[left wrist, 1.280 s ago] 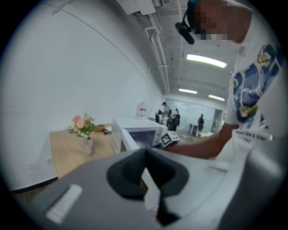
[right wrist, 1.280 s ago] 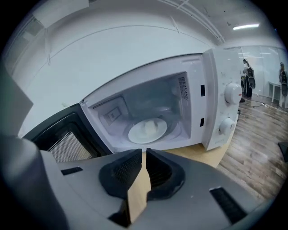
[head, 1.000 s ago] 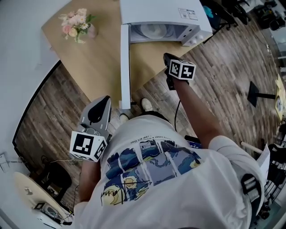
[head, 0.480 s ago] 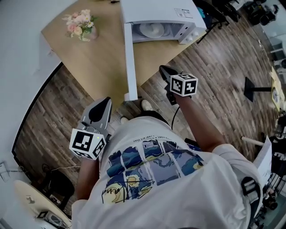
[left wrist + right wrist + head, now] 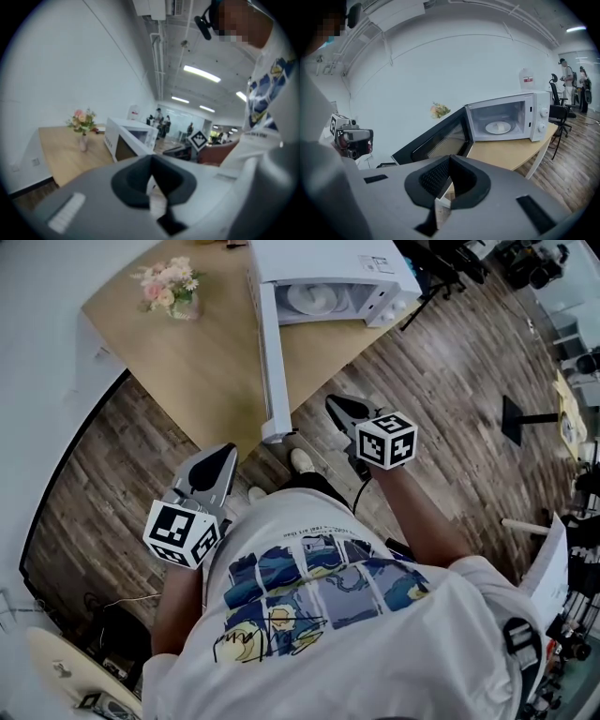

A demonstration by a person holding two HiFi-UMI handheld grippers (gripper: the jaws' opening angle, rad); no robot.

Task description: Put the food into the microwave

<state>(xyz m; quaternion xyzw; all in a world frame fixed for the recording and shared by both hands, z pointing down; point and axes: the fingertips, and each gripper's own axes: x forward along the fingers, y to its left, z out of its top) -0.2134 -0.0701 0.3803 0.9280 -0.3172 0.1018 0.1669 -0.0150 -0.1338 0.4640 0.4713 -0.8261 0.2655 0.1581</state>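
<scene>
Food (image 5: 499, 127) sits on its plate inside the microwave (image 5: 328, 263) at the worktop's (image 5: 202, 362) far edge, so I judge only the open door (image 5: 273, 362) is left to shut, with my left gripper (image 5: 221, 454) and right gripper (image 5: 336, 406) both empty, jaws together.

Bright, even indoor light; fisheye-warped edges, blurred foreground.

One microwave (image 5: 328, 266), one plate (image 5: 309, 298), one vase (image 5: 172, 292), two tools (image 5: 223, 452) (image 5: 332, 401).

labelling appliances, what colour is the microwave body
White: the microwave shows best in the right gripper view, its door hanging open.
</scene>
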